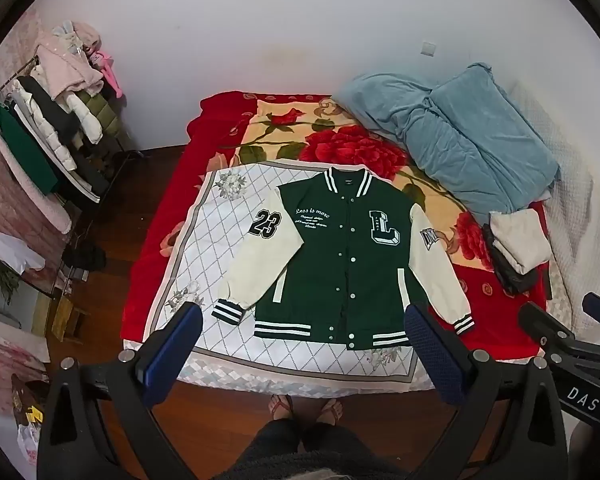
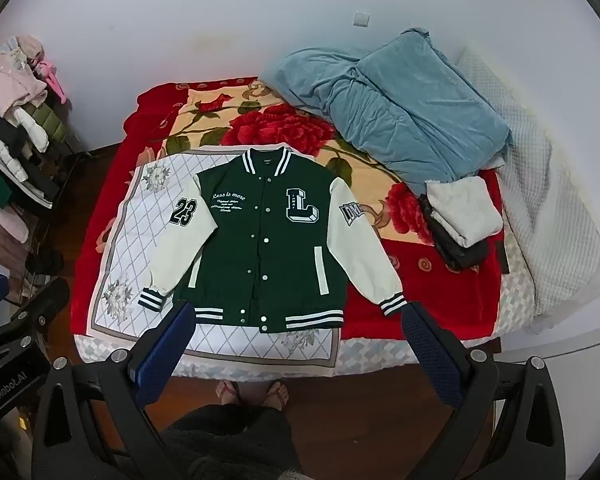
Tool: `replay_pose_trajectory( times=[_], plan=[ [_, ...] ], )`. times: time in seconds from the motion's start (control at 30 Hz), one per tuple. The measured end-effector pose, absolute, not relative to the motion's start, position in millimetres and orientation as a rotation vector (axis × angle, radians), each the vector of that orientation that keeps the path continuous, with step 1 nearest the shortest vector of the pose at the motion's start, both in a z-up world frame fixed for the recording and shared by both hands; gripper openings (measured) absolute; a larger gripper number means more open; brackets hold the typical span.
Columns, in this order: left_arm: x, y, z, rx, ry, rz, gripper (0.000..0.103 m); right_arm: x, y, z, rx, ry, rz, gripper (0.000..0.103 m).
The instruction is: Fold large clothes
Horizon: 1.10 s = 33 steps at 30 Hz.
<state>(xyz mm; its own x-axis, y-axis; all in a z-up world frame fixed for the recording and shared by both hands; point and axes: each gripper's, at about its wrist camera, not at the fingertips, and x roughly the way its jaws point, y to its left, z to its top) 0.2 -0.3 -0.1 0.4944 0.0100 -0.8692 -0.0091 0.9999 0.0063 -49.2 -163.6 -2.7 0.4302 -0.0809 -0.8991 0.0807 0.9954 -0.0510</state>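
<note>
On the bed (image 1: pixel 500 344), ahead of and below both tools, the green varsity jacket (image 1: pixel 340 256) lies flat, front up, on a diamond-patterned cloth (image 1: pixel 220 248); its long axis runs away from me, collar far, hem near. I hold the left hand-held gripper (image 1: pixel 300 344) and right hand-held gripper (image 2: pixel 296 340) spread wide, empty, above the hem. Each sleeve lies nearer its own side. A blue blanket (image 1: pixel 460 128) and folded clothes (image 1: pixel 520 240) lie right, clear of the fold.

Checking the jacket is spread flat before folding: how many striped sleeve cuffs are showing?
2: one cuff at the jacket's picture-left hem corner, on the white quilt; the other cuff picture-right, on the red blanket.
</note>
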Motion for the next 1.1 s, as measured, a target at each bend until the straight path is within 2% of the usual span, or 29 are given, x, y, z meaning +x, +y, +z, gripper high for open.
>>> replay_pose_trajectory(
  times=[1.1],
  plan=[
    [1, -10, 13, -0.003, 1.035, 0.008, 0.103, -57, -155, 10, -0.004, 1.11, -0.092, 0.103]
  ],
)
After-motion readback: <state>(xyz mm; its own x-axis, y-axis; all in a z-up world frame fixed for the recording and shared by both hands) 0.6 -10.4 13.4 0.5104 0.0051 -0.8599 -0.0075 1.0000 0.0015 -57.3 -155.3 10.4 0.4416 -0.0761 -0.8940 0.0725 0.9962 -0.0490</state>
